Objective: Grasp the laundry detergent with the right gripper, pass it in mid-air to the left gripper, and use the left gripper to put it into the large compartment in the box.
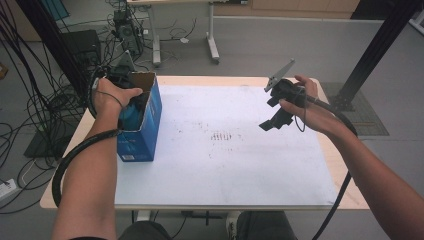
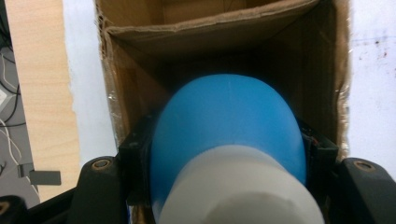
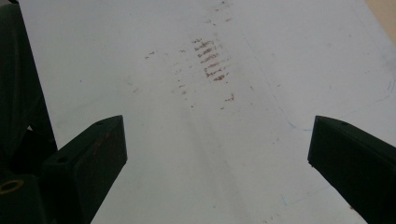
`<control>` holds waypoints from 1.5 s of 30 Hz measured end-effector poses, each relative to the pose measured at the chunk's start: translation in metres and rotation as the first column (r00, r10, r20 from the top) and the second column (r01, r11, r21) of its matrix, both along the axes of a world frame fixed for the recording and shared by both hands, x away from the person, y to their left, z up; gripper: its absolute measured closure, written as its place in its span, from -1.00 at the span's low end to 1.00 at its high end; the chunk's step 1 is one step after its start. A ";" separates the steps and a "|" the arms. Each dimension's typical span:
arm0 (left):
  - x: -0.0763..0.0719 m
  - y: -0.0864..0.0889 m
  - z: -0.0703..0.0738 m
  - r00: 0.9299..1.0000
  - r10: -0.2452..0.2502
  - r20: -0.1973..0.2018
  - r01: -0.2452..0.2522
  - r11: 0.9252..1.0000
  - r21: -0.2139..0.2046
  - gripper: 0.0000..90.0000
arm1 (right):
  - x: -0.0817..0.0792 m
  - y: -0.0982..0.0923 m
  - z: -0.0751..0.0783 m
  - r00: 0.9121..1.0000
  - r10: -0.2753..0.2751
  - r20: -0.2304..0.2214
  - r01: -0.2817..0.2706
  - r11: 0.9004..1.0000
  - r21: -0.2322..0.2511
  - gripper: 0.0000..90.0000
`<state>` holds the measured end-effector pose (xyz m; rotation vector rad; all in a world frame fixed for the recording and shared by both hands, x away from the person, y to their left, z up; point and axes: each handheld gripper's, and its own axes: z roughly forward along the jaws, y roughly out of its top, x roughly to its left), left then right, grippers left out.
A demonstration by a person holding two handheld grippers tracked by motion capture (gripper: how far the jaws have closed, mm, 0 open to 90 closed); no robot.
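— Blue-and-white bottle (image 2: 229,140) pinched in our left hand-held gripper (image 2: 224,186), inside the cardboard box (image 1: 145,117) at nine o'clock?
— Yes; we should lower straight. Right hand-held gripper (image 3: 217,154) spread, idle over worktop (image 1: 240,150).

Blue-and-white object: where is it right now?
In the left gripper view the blue-and-white object sits clamped between the left gripper jaws, over the open top of the cardboard box, which stands at the table's left side.

Soft even light, faint shadows, close objects blurred
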<state>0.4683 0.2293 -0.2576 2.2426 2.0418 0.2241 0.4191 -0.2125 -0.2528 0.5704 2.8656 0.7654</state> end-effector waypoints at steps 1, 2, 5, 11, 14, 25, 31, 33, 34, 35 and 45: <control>0.000 0.000 -0.002 1.000 0.002 0.001 -0.002 1.000 -0.001 -0.17 | 0.000 0.000 -0.001 1.000 0.001 -0.001 -0.001 1.000 0.000 -0.90; 0.000 -0.001 -0.003 1.000 0.003 -0.004 -0.003 1.000 -0.001 -0.17 | 0.000 0.000 -0.001 1.000 -0.001 -0.001 0.001 1.000 -0.002 -0.90; 0.000 -0.001 -0.007 1.000 0.006 -0.006 -0.006 1.000 -0.003 -0.17 | 0.001 -0.001 -0.002 1.000 -0.004 0.000 0.004 1.000 -0.003 -0.90; 0.000 -0.001 -0.013 1.000 0.005 -0.014 -0.005 1.000 0.001 -0.17 | 0.002 -0.004 -0.005 1.000 -0.006 -0.005 0.006 1.000 -0.004 -0.90; 0.000 -0.001 -0.016 1.000 0.003 -0.022 -0.003 1.000 0.003 -0.17 | 0.002 -0.005 -0.005 1.000 -0.008 -0.004 0.008 1.000 -0.004 -0.90; 0.002 -0.004 -0.017 1.000 0.000 -0.026 0.001 1.000 0.011 -0.17 | 0.002 -0.008 -0.001 1.000 -0.013 0.007 0.013 1.000 -0.004 -0.90; 0.004 -0.003 -0.018 1.000 0.002 -0.029 -0.002 1.000 0.008 -0.17 | 0.003 -0.011 -0.001 1.000 -0.018 0.011 0.018 1.000 -0.005 -0.90; 0.004 -0.003 -0.018 1.000 0.002 -0.029 -0.002 1.000 0.007 -0.17 | 0.003 -0.011 -0.002 1.000 -0.022 0.008 0.022 1.000 -0.006 -0.90; 0.004 -0.003 -0.018 1.000 0.003 -0.029 -0.002 1.000 0.007 -0.17 | 0.003 -0.012 -0.002 1.000 -0.021 0.006 0.021 1.000 -0.009 -0.90; 0.004 -0.003 -0.018 1.000 0.003 -0.030 -0.002 1.000 0.007 -0.17 | 0.003 -0.012 -0.002 1.000 -0.022 0.008 0.022 1.000 -0.010 -0.90; 0.004 -0.002 -0.018 1.000 0.000 -0.031 0.000 1.000 0.007 -0.17 | 0.003 -0.013 0.001 1.000 -0.020 0.016 0.021 1.000 -0.015 -0.90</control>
